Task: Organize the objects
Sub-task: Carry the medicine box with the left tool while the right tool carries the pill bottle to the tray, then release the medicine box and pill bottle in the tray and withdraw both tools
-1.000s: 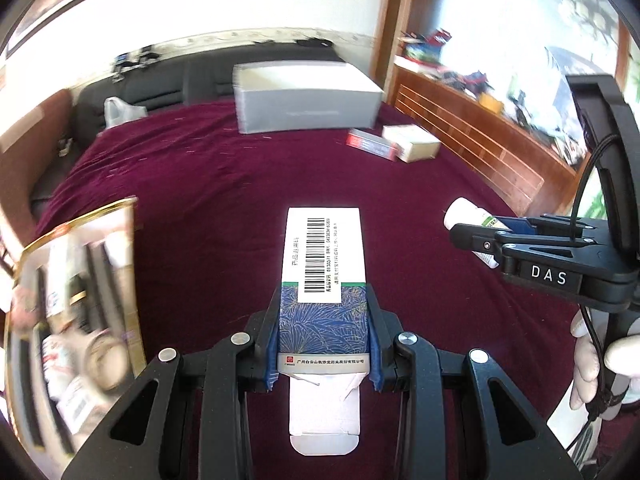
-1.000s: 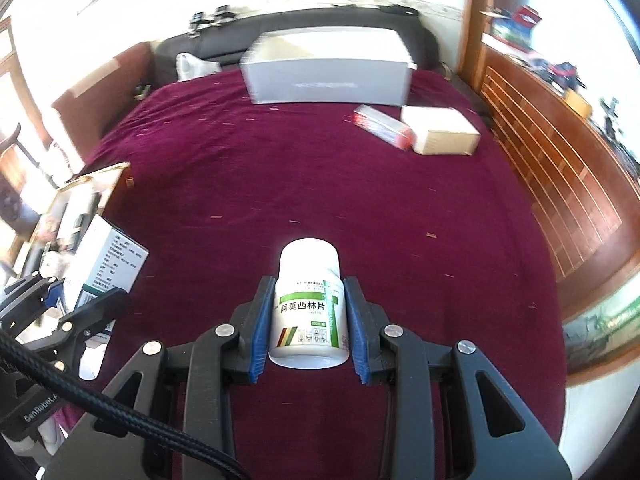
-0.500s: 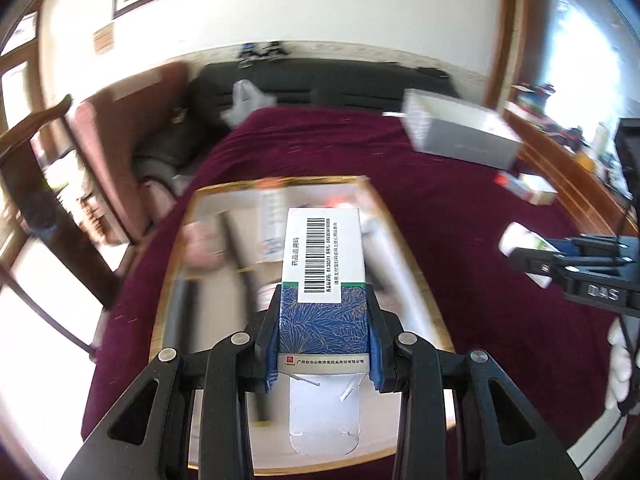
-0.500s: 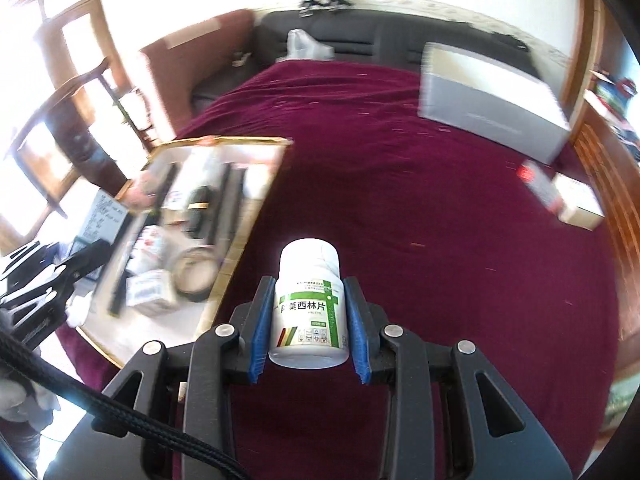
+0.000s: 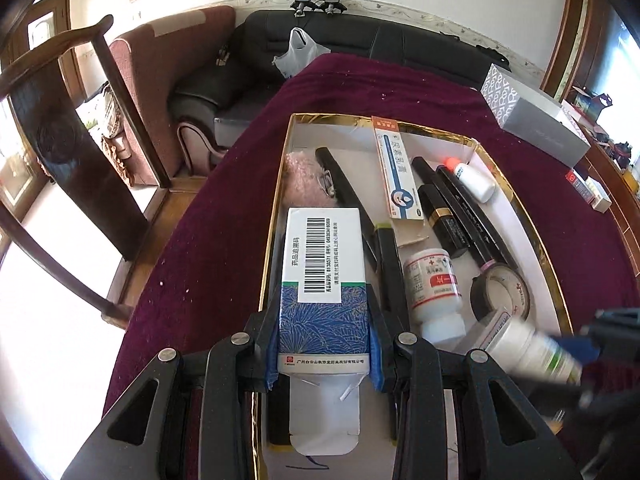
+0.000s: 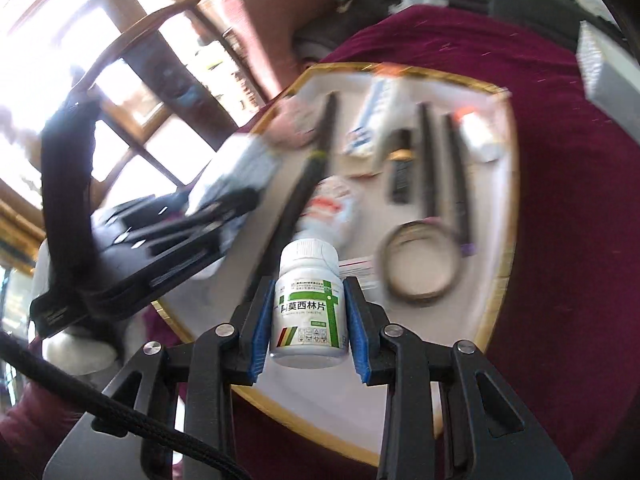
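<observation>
My left gripper (image 5: 323, 320) is shut on a blue-and-white medicine box (image 5: 322, 276) with a barcode, held over the left side of a gold-rimmed white tray (image 5: 516, 200). My right gripper (image 6: 308, 312) is shut on a white pill bottle (image 6: 307, 308) with a green label, held over the tray's near end (image 6: 496, 264); bottle and gripper show blurred in the left wrist view (image 5: 532, 352). The tray holds a red-label pill bottle (image 5: 434, 292), a tape roll (image 5: 500, 292), black pens (image 5: 468, 208), a long orange-white box (image 5: 398, 178) and a small dropper bottle (image 5: 472, 180).
The tray sits on a maroon cloth (image 5: 224, 216) on a table. A grey box (image 5: 532, 116) and small boxes (image 5: 590, 192) lie at the far right. A wooden chair (image 5: 60, 140) and a black sofa (image 5: 360, 52) stand beyond the table's left and far edges.
Both grippers have swung left, from over the bare maroon cloth to over the tray, each still holding its item. The right gripper has come in close beside the left.
</observation>
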`<state>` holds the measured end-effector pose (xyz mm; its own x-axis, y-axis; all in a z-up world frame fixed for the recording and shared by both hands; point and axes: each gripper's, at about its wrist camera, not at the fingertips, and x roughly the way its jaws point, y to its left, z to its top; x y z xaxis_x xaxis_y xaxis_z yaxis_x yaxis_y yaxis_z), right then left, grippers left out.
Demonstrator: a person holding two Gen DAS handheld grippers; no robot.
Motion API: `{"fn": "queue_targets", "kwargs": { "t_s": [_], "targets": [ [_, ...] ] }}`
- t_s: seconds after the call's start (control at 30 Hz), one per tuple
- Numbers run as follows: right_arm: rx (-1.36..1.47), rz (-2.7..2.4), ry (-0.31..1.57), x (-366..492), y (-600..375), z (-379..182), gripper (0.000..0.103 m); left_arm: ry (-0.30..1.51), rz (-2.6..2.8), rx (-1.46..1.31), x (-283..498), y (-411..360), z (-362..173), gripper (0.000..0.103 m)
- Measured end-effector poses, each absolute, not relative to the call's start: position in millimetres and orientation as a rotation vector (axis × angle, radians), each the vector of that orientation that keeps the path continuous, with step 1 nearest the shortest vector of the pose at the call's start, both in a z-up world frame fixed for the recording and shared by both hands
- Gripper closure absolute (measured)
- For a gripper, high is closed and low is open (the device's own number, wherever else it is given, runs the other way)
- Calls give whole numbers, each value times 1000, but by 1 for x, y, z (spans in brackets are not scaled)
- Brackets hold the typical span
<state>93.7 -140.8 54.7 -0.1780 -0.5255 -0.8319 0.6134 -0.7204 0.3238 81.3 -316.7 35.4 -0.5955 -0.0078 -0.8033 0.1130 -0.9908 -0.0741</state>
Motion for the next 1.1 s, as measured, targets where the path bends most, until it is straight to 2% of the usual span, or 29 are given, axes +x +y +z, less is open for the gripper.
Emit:
{"fn": "queue_targets", "kwargs": {
  "t_s": [0.17, 0.47, 0.6, 0.67, 0.7, 0.77, 0.83, 0.87, 1.03, 1.1],
  "targets": [
    [1351, -1854, 80, 106, -156, 44, 71, 214, -2758, 1424, 71, -317, 32, 73],
    [1414, -1865, 149, 108, -165, 15, 71, 231, -2770, 1444, 63, -316, 27, 73],
    [1382, -1892, 194, 115, -166, 15, 71, 311, -2780, 1454, 61, -322, 27, 73],
    [1357, -1918, 233, 119, -168, 15, 70, 323, -2781, 1454, 61, -321, 27, 70],
    [1344, -1938, 260, 122, -169, 16, 69, 325, -2785, 1453, 61, -320, 27, 66],
    [1309, -1957, 290, 128, -168, 19, 66, 331, -2797, 1458, 61, -316, 28, 58],
    [1276, -1968, 285, 131, -164, 26, 62, 331, -2813, 1444, 62, -314, 31, 45],
    [1250, -1981, 279, 133, -160, 32, 60, 323, -2817, 1429, 64, -313, 33, 44],
    [1108, -2102, 200, 130, -137, 70, 38, 288, -2841, 1291, 79, -311, 51, 43],
    [1056, -2173, 145, 128, -122, 82, 33, 247, -2837, 1188, 89, -309, 61, 38]
  ]
}}
